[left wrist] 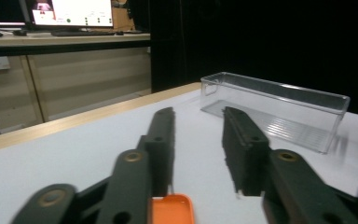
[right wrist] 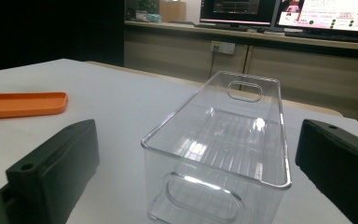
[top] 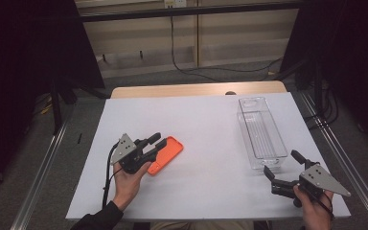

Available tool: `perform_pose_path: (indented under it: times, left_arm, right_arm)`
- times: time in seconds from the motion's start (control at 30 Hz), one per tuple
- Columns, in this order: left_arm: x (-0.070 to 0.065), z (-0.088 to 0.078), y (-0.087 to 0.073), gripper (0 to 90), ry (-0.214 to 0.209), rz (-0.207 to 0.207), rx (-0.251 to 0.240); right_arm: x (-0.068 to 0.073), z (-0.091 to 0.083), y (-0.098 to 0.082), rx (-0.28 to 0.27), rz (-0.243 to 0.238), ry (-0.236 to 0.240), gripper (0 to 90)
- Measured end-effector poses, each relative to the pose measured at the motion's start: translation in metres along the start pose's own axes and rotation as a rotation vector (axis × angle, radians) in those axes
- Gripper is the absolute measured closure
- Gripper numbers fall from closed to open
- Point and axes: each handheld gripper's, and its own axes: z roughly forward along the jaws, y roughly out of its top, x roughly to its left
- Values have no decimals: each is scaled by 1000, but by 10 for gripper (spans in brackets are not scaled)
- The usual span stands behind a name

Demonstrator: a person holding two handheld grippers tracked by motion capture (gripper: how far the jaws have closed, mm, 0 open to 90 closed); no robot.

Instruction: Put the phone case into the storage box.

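From the high view, the left gripper (top: 154,142) sits at the near end of the orange phone case (top: 165,155), its jaws partly closed astride that end; whether the pads press on it I cannot tell. A good grip takes the case across its narrow width, square to its long sides, so it lifts level. The right gripper (top: 281,170) stands wide open just short of the clear bin (top: 261,132), holding nothing. Bare white table (top: 206,129) lies between case and bin, open room for a carry. The right gripper is close to the table's near right corner.

In the left gripper view, the case's end (left wrist: 171,211) lies low between the two black jaws, hard against the left jaw, with a gap toward the right one. The bin (left wrist: 279,109) is ahead and to the right.

In the right gripper view, the bin's near wall (right wrist: 200,193) stands between the spread jaws, untouched. The case (right wrist: 23,103) lies off to the left.
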Motion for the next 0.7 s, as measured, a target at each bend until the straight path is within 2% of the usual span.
perform_pose_path:
  times: [0.07,0.1,0.17,0.23,0.37,0.43,0.47,0.67,0.7]
  left_arm:
    - [0,-1,0,689,-10,0,2]
    - [0,-1,0,744,-18,-6,-1]
    - [-1,0,1,752,-36,10,4]
    - [0,0,2,801,-49,14,9]
    - [-1,1,0,900,-81,1,43]
    - [0,1,0,900,-89,-12,81]
    - [0,1,0,900,-89,-12,81]
    - [1,-4,2,900,-89,-42,151]
    - [1,-4,2,900,-86,-49,177]
  right_arm:
    - [0,0,0,0,1,0,0]
    - [0,0,0,1,2,0,0]
    - [0,0,0,1,2,2,0]
    - [0,0,0,2,4,3,0]
    - [0,0,0,1,6,0,0]
    - [-1,0,0,1,5,0,0]
    - [-1,0,0,1,5,0,0]
    - [-1,-1,0,-4,7,-4,0]
    - [-1,-1,0,-4,7,-4,0]
